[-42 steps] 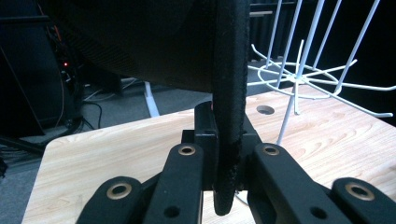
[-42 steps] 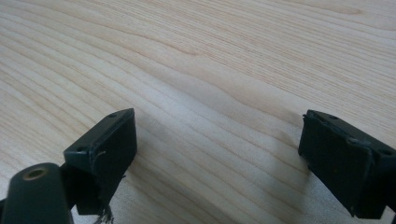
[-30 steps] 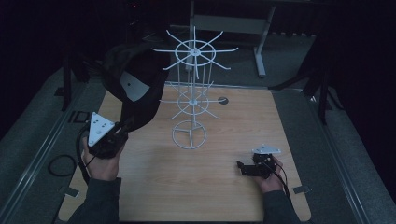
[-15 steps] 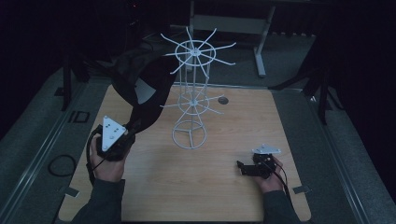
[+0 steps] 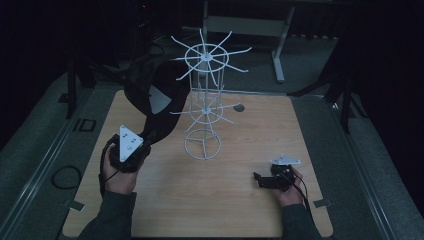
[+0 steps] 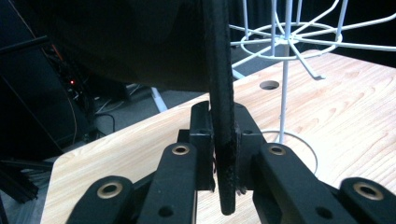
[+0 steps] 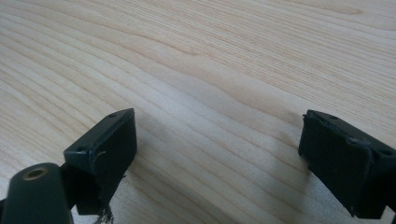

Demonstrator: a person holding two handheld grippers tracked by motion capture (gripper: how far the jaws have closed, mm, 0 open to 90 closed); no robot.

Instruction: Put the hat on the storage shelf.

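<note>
cap first, from the high view: my left gripper (image 5: pixel 131 148) holds one black cap (image 5: pixel 155 97) up off the table (image 5: pixel 240 205), near its left edge, with the crown raised toward the white wire rack (image 5: pixel 204 107). i judge it is carried high like this so the cap can be hung on one of the rack's upper spokes. the rack stands alone just behind the middle of the table, with two rings of spokes, one at the top and one halfway down, and a round base. i count one cap, one rack, two grippers. my right gripper (image 5: pixel 267 178) rests low by the front right part of the table, well apart from the rack, idle as far as i can judge, keeping out of the way.

left gripper view: the jaws are clamped on the stiff brim (image 6: pixel 223 135) of the cap, which stands on edge between the pads; the dark crown hangs above. gripping the brim leaves the crown free to drop over a spoke. the rack's lower ring (image 6: pixel 299 39) is beyond, to the right, and one round hole (image 6: pixel 269 85) shows in the tabletop.

right gripper view: my right gripper's jaws stand wide apart with nothing between them, just bare wood grain of the table (image 7: pixel 210 65) below.
</note>
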